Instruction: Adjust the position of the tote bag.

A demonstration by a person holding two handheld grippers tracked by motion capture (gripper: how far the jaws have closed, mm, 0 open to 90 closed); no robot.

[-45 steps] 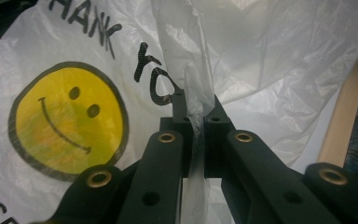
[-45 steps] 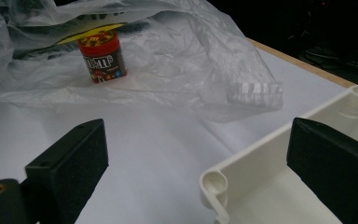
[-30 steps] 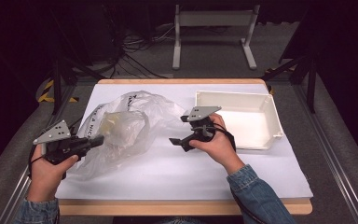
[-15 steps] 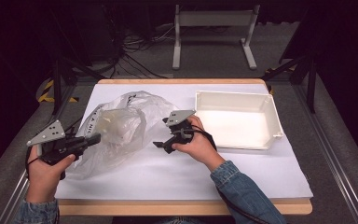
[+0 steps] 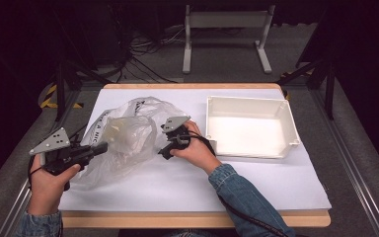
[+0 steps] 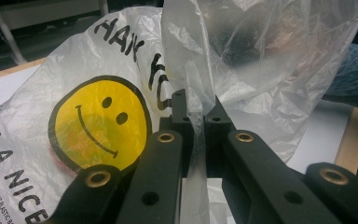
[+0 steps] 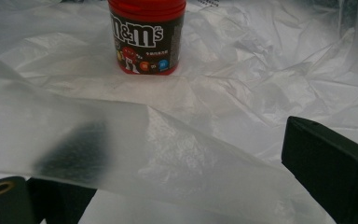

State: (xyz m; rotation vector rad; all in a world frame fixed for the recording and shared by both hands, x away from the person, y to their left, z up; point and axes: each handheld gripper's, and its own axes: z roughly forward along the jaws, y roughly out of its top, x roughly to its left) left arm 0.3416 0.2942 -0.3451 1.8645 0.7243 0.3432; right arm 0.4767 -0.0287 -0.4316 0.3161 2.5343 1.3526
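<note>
Plastic bag (image 5: 123, 140) lengthwise toward left gripper (image 5: 98, 147) (mouth rightward)

Left claw (image 5: 100, 146) clamped on clear plastic bag (image 5: 123, 136), right claw (image 5: 162, 150) at bag's mouth, white bin (image 5: 249, 127) beside, paper-covered counter (image 5: 256, 182)

Two hand-held black grippers and denim sleeves at the table.
The left gripper (image 5: 101, 147) and right gripper (image 5: 162, 153) each carried a grey three-cornered plate dotted with small holes, and a black cable trailed from each. Up close, the left gripper's black jaw arms showed brass-ringed screw holes. The person wore blue denim sleeves (image 5: 242, 190) with stitched cuffs.
</note>
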